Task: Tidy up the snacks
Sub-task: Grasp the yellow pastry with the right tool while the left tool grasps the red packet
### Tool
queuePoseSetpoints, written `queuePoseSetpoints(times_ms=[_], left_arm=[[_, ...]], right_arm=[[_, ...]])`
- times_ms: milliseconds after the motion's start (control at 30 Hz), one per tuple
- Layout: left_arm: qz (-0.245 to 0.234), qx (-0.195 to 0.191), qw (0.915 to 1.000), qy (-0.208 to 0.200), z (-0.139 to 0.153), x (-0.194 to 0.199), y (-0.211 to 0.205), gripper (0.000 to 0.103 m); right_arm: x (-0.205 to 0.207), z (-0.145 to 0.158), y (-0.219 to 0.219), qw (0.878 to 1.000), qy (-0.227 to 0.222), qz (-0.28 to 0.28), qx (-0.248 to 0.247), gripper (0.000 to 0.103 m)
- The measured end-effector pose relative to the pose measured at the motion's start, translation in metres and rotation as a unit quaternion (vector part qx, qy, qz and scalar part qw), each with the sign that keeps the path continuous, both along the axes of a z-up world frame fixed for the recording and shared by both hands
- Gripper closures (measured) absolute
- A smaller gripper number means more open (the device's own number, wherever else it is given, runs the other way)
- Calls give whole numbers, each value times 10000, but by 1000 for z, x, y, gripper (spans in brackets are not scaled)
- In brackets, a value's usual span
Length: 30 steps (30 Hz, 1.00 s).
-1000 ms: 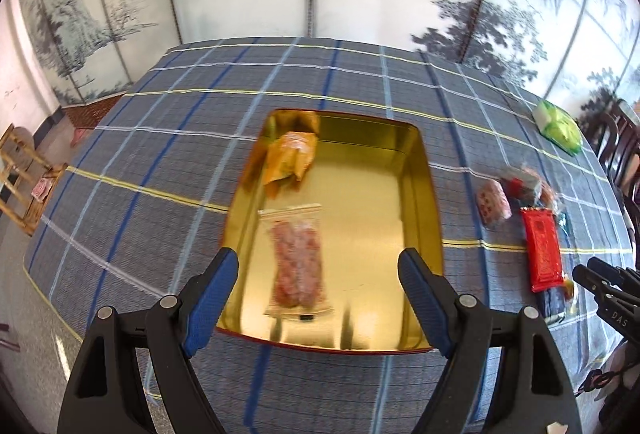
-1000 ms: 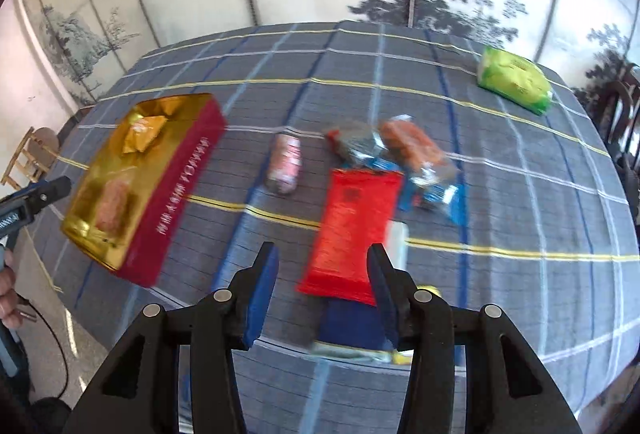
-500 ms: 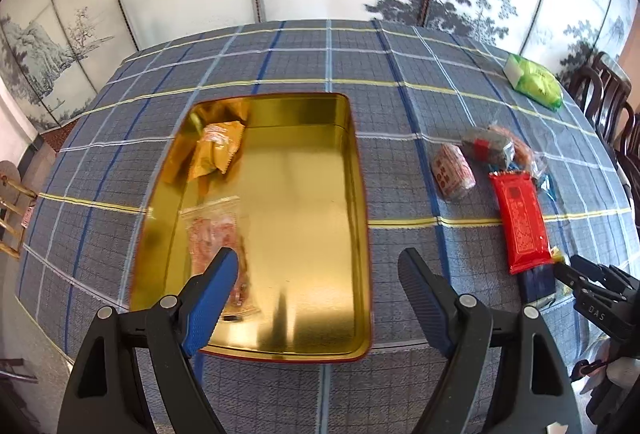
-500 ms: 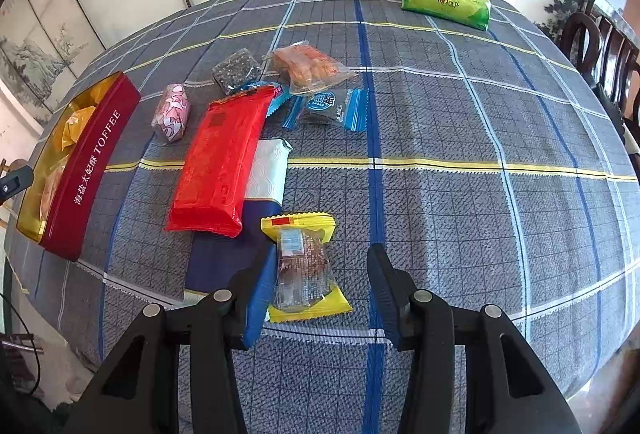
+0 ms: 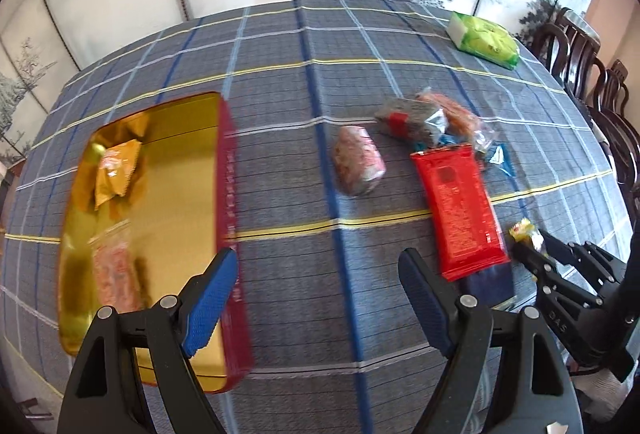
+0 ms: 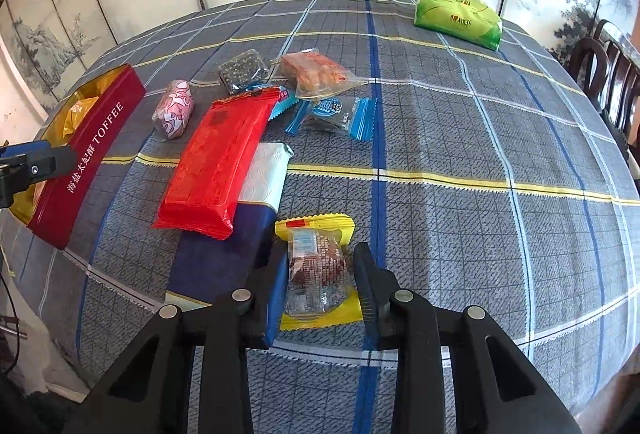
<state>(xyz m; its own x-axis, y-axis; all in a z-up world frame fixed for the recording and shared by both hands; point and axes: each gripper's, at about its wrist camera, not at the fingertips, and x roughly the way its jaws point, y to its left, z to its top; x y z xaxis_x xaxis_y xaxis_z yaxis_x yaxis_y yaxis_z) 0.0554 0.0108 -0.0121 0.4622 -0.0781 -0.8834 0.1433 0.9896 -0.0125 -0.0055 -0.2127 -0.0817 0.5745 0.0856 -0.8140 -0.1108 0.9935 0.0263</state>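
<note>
Right gripper [image 6: 320,270], black with blue pads: jaws clamped on the sides of a clear-windowed, yellow-edged snack packet with a dark brown filling [image 6: 316,266], which lies near the near edge of a table under a grey-blue plaid cloth with yellow and blue lines [image 6: 460,138]. Left gripper [image 5: 316,298]: jaws spread wide with nothing between them, above bare cloth between the tin and the loose snacks.

Open rectangular tin, gold inside with a dark red wall lettered "TOFFEE" [image 6: 86,150]: at the left of the table, holding an orange sachet [image 5: 116,174] at its far end and a clear bag of pinkish pieces [image 5: 116,274] nearer.

Loose snacks, centre of the table: a long red foil packet [image 6: 218,162] overlapping a white-and-navy packet [image 6: 264,174]; a pink patterned wrapped roll [image 6: 174,112] to the left; a dark speckled bar in clear wrap [image 6: 242,70], a clear bag of orange pieces [image 6: 316,72] and a blue-ended candy wrapper [image 6: 332,116] beyond. A green pack [image 6: 458,18] lies well apart at the far right.
</note>
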Motion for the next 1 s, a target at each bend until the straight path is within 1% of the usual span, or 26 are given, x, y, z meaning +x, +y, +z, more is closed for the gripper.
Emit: queuePoseSetpoints(times_ms=[100, 167, 300, 467, 633, 833, 867, 900, 1000], left_arm=[[-145, -189, 9996, 147, -4, 8, -15, 23], [-234, -356, 9989, 193, -6, 12, -25, 23], [-438, -485, 9976, 227, -9, 19, -44, 23], [-586, -819, 9936, 503, -21, 31, -64, 23], [-587, -816, 9927, 662, -35, 45, -81, 24], [-593, -794, 9929, 655, -43, 56, -91, 25], [-598, -752, 9933, 642, -43, 57, -93, 27], [-621, -698, 9936, 635, -43, 57, -95, 36], [-737, -683, 9926, 675, -45, 58, -99, 44]], right_arm=[[13, -1, -17, 9993, -203, -287, -134, 72], [26, -3, -30, 9983, -236, -492, -222, 72], [45, -3, -48, 9968, -346, -666, -274, 73], [60, -5, -64, 9950, -479, -839, -247, 73], [62, -5, -67, 9950, -481, -864, -168, 73], [61, -5, -69, 9950, -486, -859, -116, 72], [61, -5, -69, 9951, -485, -857, -125, 72], [61, -5, -69, 9951, -485, -859, -116, 72], [61, -5, -68, 9951, -484, -859, -119, 72]])
